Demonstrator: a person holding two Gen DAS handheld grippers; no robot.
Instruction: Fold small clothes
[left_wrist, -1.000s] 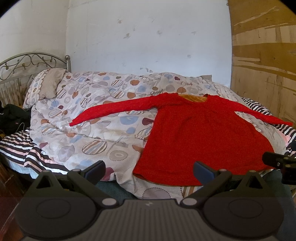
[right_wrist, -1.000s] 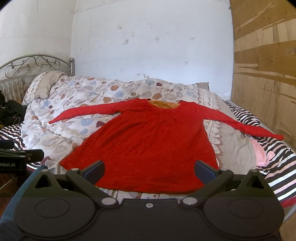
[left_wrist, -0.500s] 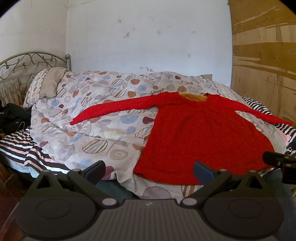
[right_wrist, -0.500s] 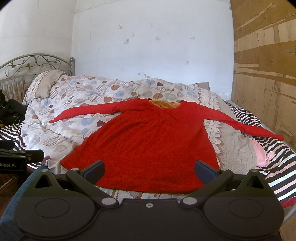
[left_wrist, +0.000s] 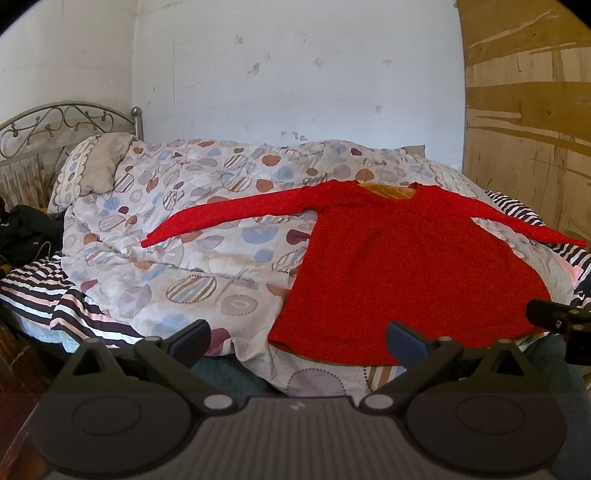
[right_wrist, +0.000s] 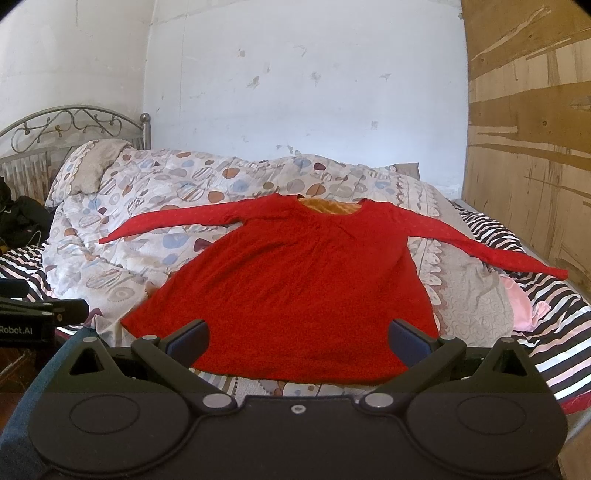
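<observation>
A red long-sleeved top (left_wrist: 406, 266) lies flat on the bed, both sleeves spread out, hem toward me; it also shows in the right wrist view (right_wrist: 295, 288). An orange lining shows at its neckline (right_wrist: 332, 206). My left gripper (left_wrist: 297, 341) is open and empty, held in front of the bed's near edge, left of the hem. My right gripper (right_wrist: 297, 338) is open and empty, just short of the middle of the hem. Each gripper's tip shows at the edge of the other's view.
The top rests on a spotted quilt (left_wrist: 192, 258) over a striped sheet (right_wrist: 554, 332). A pillow (left_wrist: 96, 166) and metal headboard (left_wrist: 55, 122) are at the left. A pink cloth (right_wrist: 521, 306) lies at the right. A wooden panel (right_wrist: 528, 147) stands at the right.
Both views have shifted only slightly. The top and both grippers stay as they were.
</observation>
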